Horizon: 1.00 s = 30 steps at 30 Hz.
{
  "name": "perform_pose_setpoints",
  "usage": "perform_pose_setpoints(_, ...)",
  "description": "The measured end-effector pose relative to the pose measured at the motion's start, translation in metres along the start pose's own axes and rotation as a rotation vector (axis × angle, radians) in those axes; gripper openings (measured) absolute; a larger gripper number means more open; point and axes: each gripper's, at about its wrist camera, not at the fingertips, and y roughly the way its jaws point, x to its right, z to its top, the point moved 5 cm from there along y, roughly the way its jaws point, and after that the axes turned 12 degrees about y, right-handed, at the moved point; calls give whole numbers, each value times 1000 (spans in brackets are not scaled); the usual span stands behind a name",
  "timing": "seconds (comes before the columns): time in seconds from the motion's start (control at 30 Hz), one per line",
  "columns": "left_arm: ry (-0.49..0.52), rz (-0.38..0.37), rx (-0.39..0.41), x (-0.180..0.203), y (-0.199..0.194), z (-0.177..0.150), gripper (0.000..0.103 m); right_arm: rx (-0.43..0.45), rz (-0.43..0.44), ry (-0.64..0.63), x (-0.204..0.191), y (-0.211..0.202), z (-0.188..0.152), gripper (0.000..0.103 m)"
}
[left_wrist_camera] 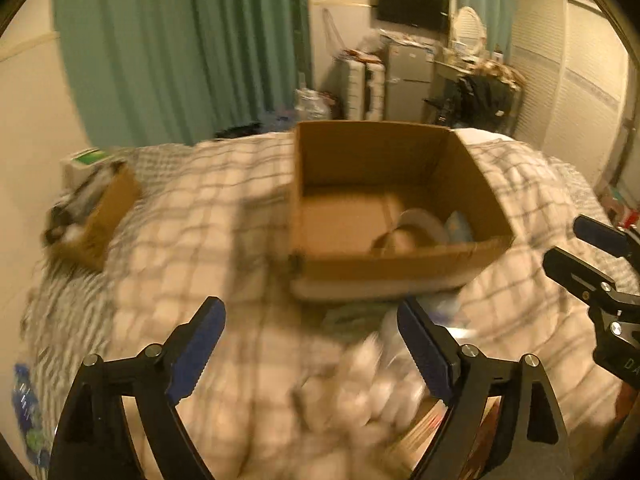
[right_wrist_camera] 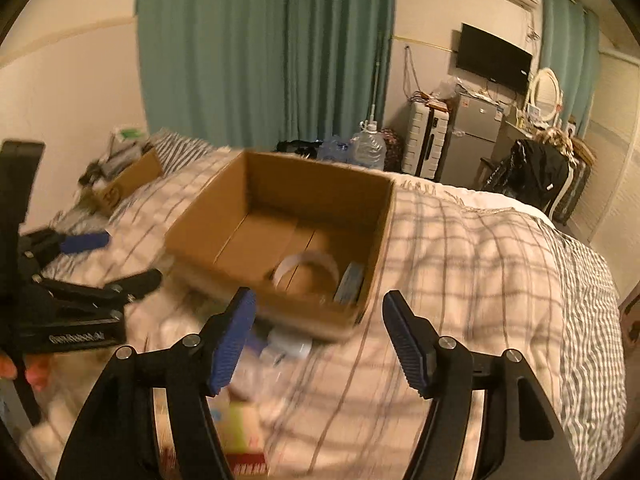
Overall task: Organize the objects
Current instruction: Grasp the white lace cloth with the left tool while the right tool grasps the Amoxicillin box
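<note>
An open cardboard box [left_wrist_camera: 400, 264] [right_wrist_camera: 280, 312] stands on a bed with a checked blanket [left_wrist_camera: 200, 216] [right_wrist_camera: 480, 264]. Inside it lie a roll of tape [left_wrist_camera: 420, 228] [right_wrist_camera: 308, 264] and a bluish pack [left_wrist_camera: 460, 228] [right_wrist_camera: 350, 280]. My left gripper [left_wrist_camera: 310, 344] is open and empty, in front of the box, above a blurred pile of white and plastic-wrapped items [left_wrist_camera: 372, 384]. My right gripper [right_wrist_camera: 318, 340] is open and empty, just in front of the box's near right corner. Loose packets [right_wrist_camera: 280, 348] lie below it. Each gripper shows in the other's view, the right one [left_wrist_camera: 580, 248] and the left one [right_wrist_camera: 104, 264].
A second smaller cardboard box [left_wrist_camera: 100, 216] [right_wrist_camera: 128, 184] full of items sits at the bed's far left by the wall. Green curtains [right_wrist_camera: 260, 48], water bottles [right_wrist_camera: 366, 146], a suitcase [right_wrist_camera: 426, 140], a small fridge [right_wrist_camera: 476, 136] and a TV [right_wrist_camera: 494, 58] are beyond the bed.
</note>
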Motion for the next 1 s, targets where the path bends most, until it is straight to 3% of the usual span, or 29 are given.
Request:
perform_pose_setpoints(0.13, -10, 20, -14, -2, -13, -35, 91, -36, 16, -58, -14, -11, -31, 66)
perform_pose_setpoints(0.33, -44, 16, -99, -1, -24, -87, 91, -118, 9, -197, -40, -19, -75, 66)
perform_pose_setpoints(0.43, -39, 17, -96, 0, -33, -102, 91, -147, 24, -253, -55, -27, -93, 74)
perform_pose_setpoints(0.57, -20, 20, -117, 3, -35, -116, 91, -224, -67, -482, -82, -26, -139, 77)
perform_pose_setpoints(0.67, -36, 24, -117, -1, -37, -121, 91, -219, -114, -606, -97, -24, -154, 77)
perform_pose_setpoints(0.9, -153, 26, -137, -26, -36, -129, 91, -316, -89, -589, -99, 3, -154, 77)
perform_pose_setpoints(1.0, -156, 27, -137, -29, -35, -127, 91, -328, -91, -589, -105, 12, -153, 76)
